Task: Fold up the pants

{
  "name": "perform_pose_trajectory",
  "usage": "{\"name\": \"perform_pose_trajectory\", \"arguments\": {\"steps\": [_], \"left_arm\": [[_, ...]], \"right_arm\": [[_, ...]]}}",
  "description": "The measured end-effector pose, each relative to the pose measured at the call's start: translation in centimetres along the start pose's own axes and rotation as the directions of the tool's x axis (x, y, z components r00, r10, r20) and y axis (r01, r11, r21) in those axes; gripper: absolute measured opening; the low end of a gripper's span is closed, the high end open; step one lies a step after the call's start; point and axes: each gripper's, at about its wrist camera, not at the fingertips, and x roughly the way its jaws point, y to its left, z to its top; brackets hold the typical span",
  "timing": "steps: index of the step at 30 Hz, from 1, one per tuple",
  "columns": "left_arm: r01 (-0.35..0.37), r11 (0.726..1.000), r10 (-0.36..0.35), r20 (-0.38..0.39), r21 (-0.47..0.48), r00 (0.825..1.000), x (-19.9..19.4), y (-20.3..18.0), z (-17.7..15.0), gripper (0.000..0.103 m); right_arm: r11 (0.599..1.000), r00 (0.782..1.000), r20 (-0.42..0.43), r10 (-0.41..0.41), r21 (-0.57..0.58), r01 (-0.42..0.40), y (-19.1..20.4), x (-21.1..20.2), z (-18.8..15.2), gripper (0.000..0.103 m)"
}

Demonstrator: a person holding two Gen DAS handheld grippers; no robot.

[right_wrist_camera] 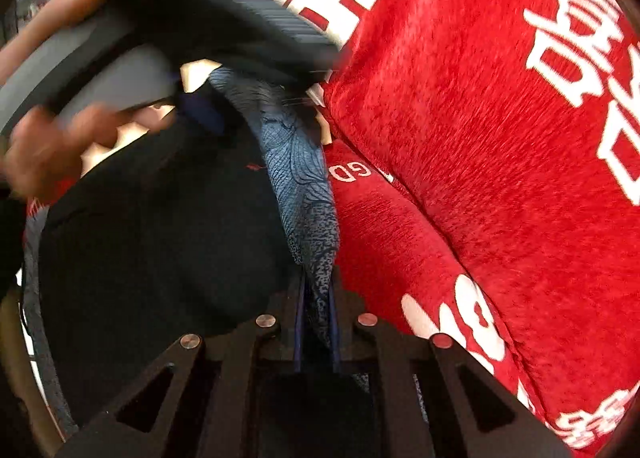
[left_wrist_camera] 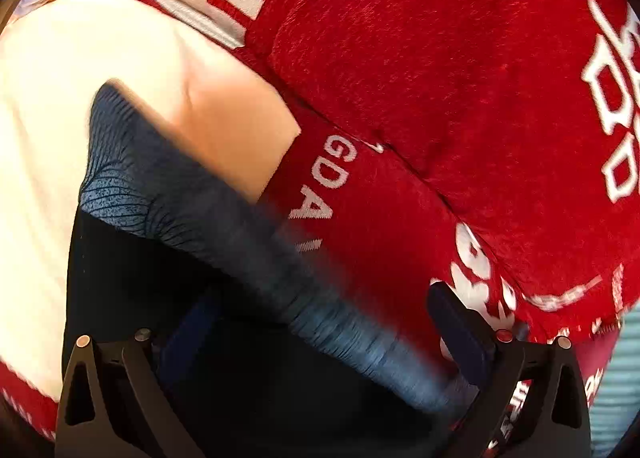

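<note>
The pants (right_wrist_camera: 152, 242), dark with a blue patterned waistband (right_wrist_camera: 304, 185), hang over the red blanket (right_wrist_camera: 500, 137). My right gripper (right_wrist_camera: 316, 322) pinches the waistband; my left gripper (left_wrist_camera: 280, 354) stands spread around it. With only one pinch holding, the cloth may slip or bunch crookedly.

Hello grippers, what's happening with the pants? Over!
Right gripper shut on pants. Left gripper open, waistband between fingers. Red blanket underneath, nothing blocking.
</note>
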Motion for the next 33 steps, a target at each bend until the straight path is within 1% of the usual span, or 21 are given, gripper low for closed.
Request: {"name": "perform_pose_trajectory", "arguments": {"steps": [2,3,4,5,6,7,9,11,13,15,17,18,19,23,25,27,28,29,30,31,33], "left_arm": [[-0.059,0.998,0.06,-0.02,0.034,0.998,0.9,-0.8,-0.3,0.103],[-0.083,0.995,0.085,-0.028,0.049,0.996,1.3,-1.1,-0.7,0.097],[-0.089,0.994,0.09,-0.022,0.06,0.996,1.4,-1.2,-1.0,0.084],[-0.104,0.992,0.106,-0.017,0.077,0.994,1.2,-1.1,-1.6,0.047],[-0.1,0.991,0.103,-0.031,0.086,0.994,1.2,-0.8,-2.2,0.029],[-0.08,0.995,0.083,-0.045,0.067,0.996,1.0,-0.1,-3.0,0.028],[-0.026,0.999,0.027,-0.028,0.038,0.999,-0.1,1.0,-4.5,0.021],[-0.01,0.999,0.01,-0.002,0.038,1.0,-1.1,1.7,-5.4,0.019],[-0.018,0.999,0.017,0.008,0.047,1.0,-1.3,1.8,-6.0,0.019],[-0.038,0.997,0.037,0.019,0.06,0.999,-1.2,1.6,-6.0,0.019],[-0.051,0.996,0.049,0.027,0.071,0.998,-1.1,1.3,-5.7,0.018],[-0.053,0.995,0.051,0.034,0.08,0.998,-1.3,1.4,-5.6,0.018],[-0.052,0.995,0.049,0.038,0.085,0.998,-1.5,1.4,-5.6,0.018],[-0.048,0.995,0.044,0.041,0.085,0.998,-1.6,1.5,-5.9,0.018],[-0.052,0.995,0.049,0.036,0.087,0.998,-1.4,1.5,-5.9,0.018],[-0.048,0.994,0.046,0.028,0.096,0.999,-1.4,1.4,-6.0,0.018],[-0.043,0.994,0.041,0.027,0.102,0.999,-1.7,1.4,-6.0,0.018],[-0.04,0.993,0.037,0.029,0.109,0.999,-2.1,1.5,-6.0,0.018],[-0.027,0.993,0.024,0.029,0.117,0.999,-2.8,1.5,-6.0,0.018],[-0.013,0.992,0.009,0.035,0.126,0.999,-3.6,1.5,-6.2,0.018],[0.027,0.987,-0.035,0.051,0.158,0.998,-5.4,1.5,-6.8,0.018]], "right_arm": [[0.999,0.999,0.006,-0.048,-0.025,0.048,1.4,-0.4,-0.5,0.008],[0.998,0.998,0.012,-0.053,-0.023,0.054,1.8,-0.8,-0.7,0.008],[0.998,0.998,0.02,-0.058,-0.016,0.058,2.1,-0.7,-0.7,0.008],[0.998,0.998,0.026,-0.061,-0.007,0.061,2.2,-1.0,-0.7,0.006],[0.999,0.998,0.032,-0.047,0.006,0.047,2.3,-1.5,-0.8,0.002],[0.999,0.998,0.04,-0.044,0.013,0.044,2.5,-2.3,-1.2,0.001],[0.998,0.997,0.047,-0.061,0.0,0.061,3.1,-2.8,-1.4,0.001],[0.995,0.995,0.028,-0.093,-0.023,0.094,3.9,-2.8,-1.6,0.001],[0.998,0.998,0.018,-0.067,0.008,0.067,3.6,-3.4,-2.0,0.003],[0.997,0.999,0.021,-0.043,0.061,0.042,2.2,-4.2,-2.0,0.024],[0.995,0.997,0.05,-0.053,0.086,0.049,0.7,-5.5,-2.0,0.097],[0.995,0.997,0.066,-0.05,0.086,0.045,-0.4,-5.5,-2.0,0.103],[0.996,0.998,0.06,-0.031,0.081,0.026,-1.4,-5.3,-2.0,0.103],[0.997,0.997,-0.056,0.056,0.054,-0.053,-4.1,-1.1,-0.5,0.103],[0.991,0.982,-0.135,0.131,0.017,-0.13,-3.6,1.8,0.2,0.103],[0.986,0.963,-0.221,0.156,-0.017,-0.164,-2.8,4.6,0.3,0.101],[0.984,0.955,-0.244,0.166,-0.028,-0.178,-2.5,5.4,0.4,0.08],[0.986,0.946,-0.284,0.155,-0.021,-0.167,-2.5,5.9,0.5,0.027],[0.987,0.943,-0.294,0.158,0.018,-0.16,-2.8,5.5,0.5,0.021],[0.985,0.95,-0.259,0.174,0.04,-0.169,-2.9,4.1,0.5,0.02],[0.989,0.97,-0.194,0.146,0.043,-0.141,-2.6,1.1,0.3,0.017]]}}
